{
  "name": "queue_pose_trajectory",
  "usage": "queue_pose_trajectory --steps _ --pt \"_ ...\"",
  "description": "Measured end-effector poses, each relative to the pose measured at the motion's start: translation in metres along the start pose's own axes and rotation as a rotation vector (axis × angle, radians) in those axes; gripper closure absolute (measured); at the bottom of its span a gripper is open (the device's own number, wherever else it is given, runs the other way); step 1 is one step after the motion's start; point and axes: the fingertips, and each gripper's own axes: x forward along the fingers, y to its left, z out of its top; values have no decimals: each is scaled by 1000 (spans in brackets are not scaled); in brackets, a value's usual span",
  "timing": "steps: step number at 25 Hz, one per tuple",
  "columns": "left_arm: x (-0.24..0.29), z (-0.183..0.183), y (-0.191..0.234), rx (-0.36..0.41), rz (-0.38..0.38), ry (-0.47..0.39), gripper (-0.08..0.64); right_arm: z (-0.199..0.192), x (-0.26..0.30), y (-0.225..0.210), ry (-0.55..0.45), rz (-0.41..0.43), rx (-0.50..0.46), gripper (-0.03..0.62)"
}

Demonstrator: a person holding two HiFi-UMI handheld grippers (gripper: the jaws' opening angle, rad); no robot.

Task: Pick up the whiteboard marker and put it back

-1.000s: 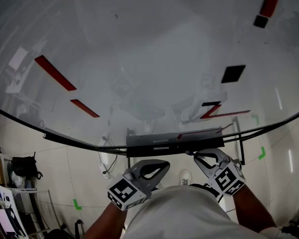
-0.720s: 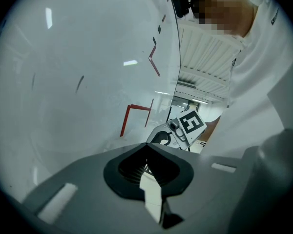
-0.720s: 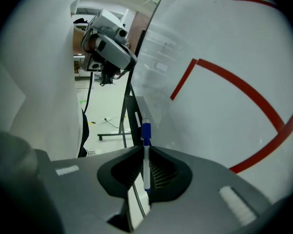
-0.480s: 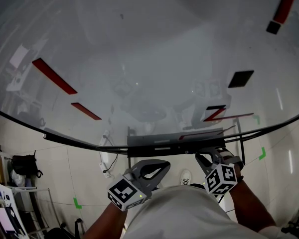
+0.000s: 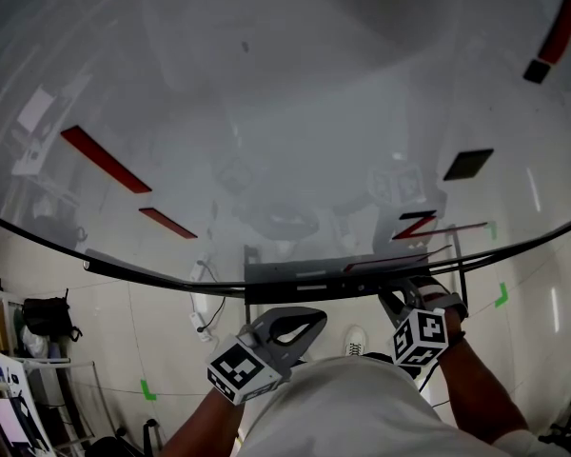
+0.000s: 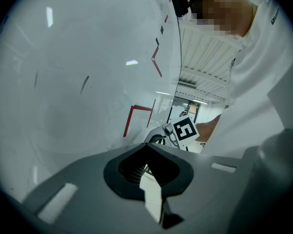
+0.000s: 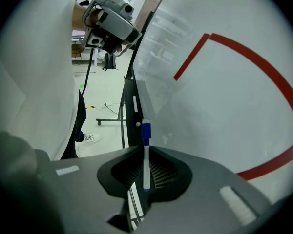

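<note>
The right tool (image 7: 145,172) is clamped on the marker (image 7: 146,155), mid-barrel below its blue cap, beside the whiteboard (image 7: 224,106); light, stiff and smooth, it may swivel unless held mid-barrel, while the left tool (image 6: 147,172) has its jaws together, holding nothing

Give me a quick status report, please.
Left tongs shut, empty. Right tongs shut on marker, blue cap forward. Nothing blocking the tray.
</note>
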Motion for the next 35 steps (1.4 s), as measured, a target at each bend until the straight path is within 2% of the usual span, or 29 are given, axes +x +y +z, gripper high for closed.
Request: queue_pose_trajectory --steps 15,26,35 --pt "-1 -3 -2 2 14 -1 543 -21 33 2 138 6 -122 555" --pt "-3 -1 -4 -4 14 -1 543 -19 46 4 140 -14 -150 555" --pt "-4 -4 -3 -17 15 -1 543 -15 46 2 121 -33 -110 538"
